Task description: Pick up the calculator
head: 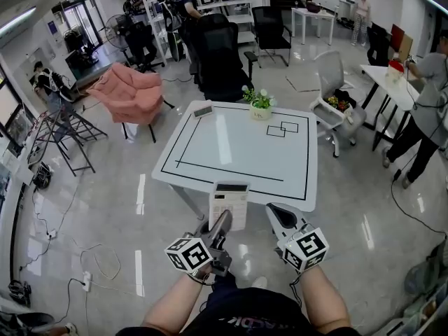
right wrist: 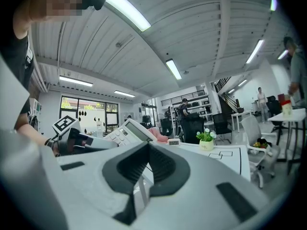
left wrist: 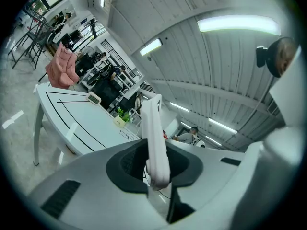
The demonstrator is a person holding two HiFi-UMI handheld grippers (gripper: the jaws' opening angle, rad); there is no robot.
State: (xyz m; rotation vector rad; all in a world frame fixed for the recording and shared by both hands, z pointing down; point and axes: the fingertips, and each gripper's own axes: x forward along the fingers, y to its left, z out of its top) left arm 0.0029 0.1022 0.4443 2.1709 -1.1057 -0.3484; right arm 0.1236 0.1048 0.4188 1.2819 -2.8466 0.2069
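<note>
The white calculator (head: pixel 229 201) is held off the table, in front of its near edge, keys and display facing up. My left gripper (head: pixel 224 219) is shut on its near end. In the left gripper view the calculator (left wrist: pixel 152 128) shows edge-on, clamped between the two jaws of my left gripper (left wrist: pixel 155 172). My right gripper (head: pixel 275 213) is just right of it, shut and empty. In the right gripper view, my right gripper (right wrist: pixel 147 145) has its jaws together, and the calculator (right wrist: pixel 125 132) shows at the left, held by the left gripper (right wrist: pixel 76 140).
A white table (head: pixel 238 152) with black taped lines stands ahead. A small potted plant (head: pixel 260 105) and a small digital clock (head: pixel 203 110) sit at its far edge. A pink chair (head: pixel 129 93), a black office chair (head: pixel 217 54) and a white chair (head: pixel 332 89) stand round it. People stand further off.
</note>
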